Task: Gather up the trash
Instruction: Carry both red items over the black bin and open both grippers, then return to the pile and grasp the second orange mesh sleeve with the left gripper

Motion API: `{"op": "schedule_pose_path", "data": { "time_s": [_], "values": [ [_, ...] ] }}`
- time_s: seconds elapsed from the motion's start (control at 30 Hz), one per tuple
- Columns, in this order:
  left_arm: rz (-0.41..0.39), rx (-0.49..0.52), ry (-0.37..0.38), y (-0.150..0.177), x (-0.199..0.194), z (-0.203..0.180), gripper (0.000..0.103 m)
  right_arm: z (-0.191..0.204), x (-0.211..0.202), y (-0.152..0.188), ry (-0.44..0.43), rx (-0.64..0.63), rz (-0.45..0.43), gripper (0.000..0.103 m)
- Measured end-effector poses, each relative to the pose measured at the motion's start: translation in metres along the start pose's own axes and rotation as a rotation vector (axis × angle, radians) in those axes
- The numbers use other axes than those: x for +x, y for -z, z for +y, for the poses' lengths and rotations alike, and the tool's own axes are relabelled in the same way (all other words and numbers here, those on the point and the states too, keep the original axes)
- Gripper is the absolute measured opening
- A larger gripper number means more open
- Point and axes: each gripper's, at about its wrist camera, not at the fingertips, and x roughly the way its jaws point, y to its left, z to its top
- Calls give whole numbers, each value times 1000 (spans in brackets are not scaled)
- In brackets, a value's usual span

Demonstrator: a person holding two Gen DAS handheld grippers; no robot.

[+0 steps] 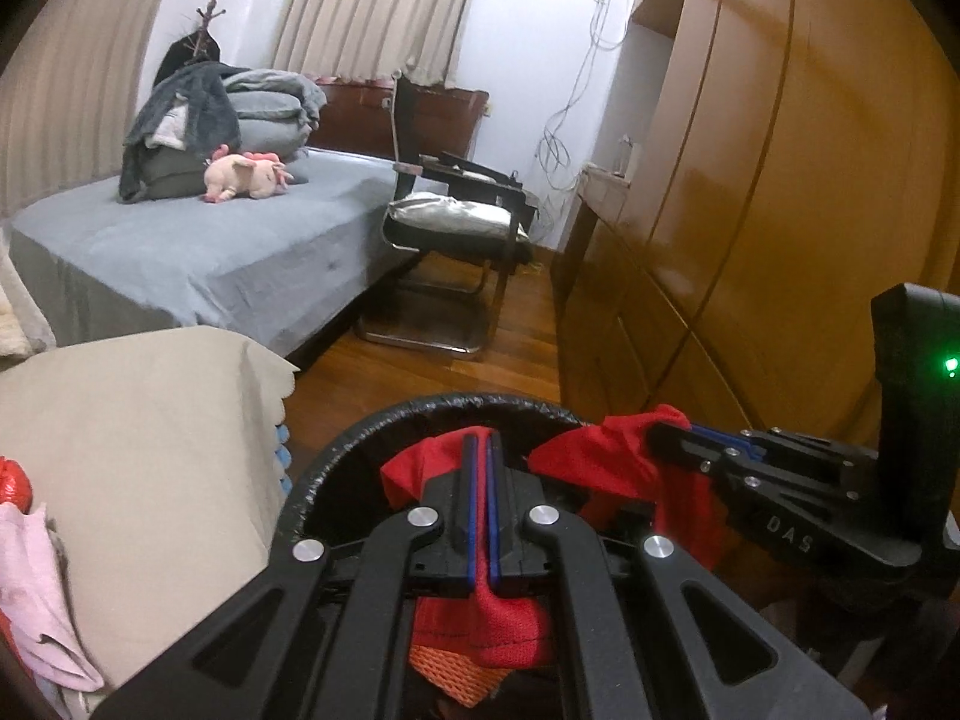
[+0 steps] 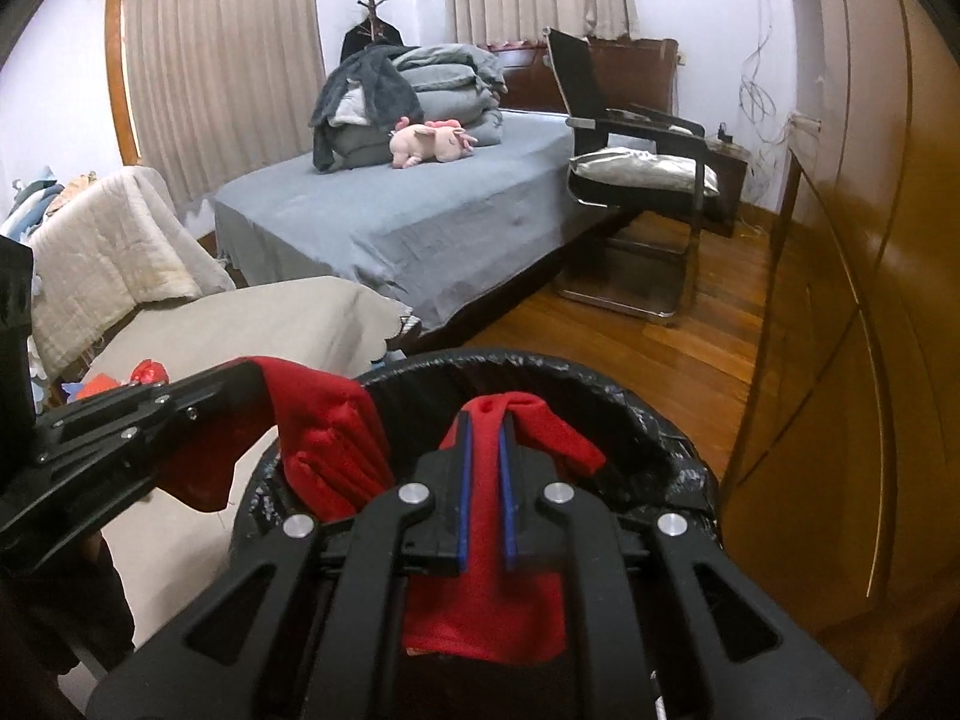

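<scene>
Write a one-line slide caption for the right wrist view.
Both grippers, right and left, pinch a red cloth over a black-lined bin.

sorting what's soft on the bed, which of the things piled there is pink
The plush toy, lying on the grey sheet in front of the pile. The folded bedding behind it is grey, and the blanket draped beside it is dark grey.

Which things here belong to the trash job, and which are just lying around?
Job: red cloth, pinched by left gripper and right gripper; black-lined bin.
Lying about: pink plush toy, chair, folded bedding.
</scene>
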Motion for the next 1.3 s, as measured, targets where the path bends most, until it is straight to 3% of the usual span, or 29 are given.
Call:
{"op": "schedule_pose_path", "data": {
  "time_s": [0.07, 0.13, 0.17, 0.2, 0.27, 0.37, 0.43, 0.57, 0.7, 0.77, 1.3],
  "values": [
    [14, 0, 10, 2, 3, 0, 3, -3, 1, 3, 5, 2, 6, 9],
    [23, 0, 10, 4, 4, 1, 12, -7, 3, 5, 16, 4, 19, 12],
    [26, -1, 8, 3, 5, 2, 26, -8, 4, 6, 22, 9, 26, 17],
    [23, -3, 4, 3, 4, 3, 37, -9, 6, 7, 30, 15, 39, 29],
    [17, -5, 0, 4, 1, 4, 41, -11, 8, 9, 38, 23, 59, 39],
    [14, -9, -14, 4, -5, 7, 47, -14, 8, 14, 50, 32, 66, 42],
    [4, -13, -33, 3, -10, 11, 53, -15, 6, 16, 62, 38, 55, 56],
    [-30, -25, -85, 3, -26, 23, 74, -8, 0, 14, 87, 42, 4, 90],
    [-70, -36, -158, 4, -48, 40, 92, 6, -5, 6, 71, 25, -43, 96],
    [-88, -47, -197, 4, -62, 54, 94, 17, -6, 2, 50, 13, -66, 96],
    [-141, -140, -494, 34, -147, 155, 96, 140, 30, -23, -150, -75, -97, 96]
  ]
}}
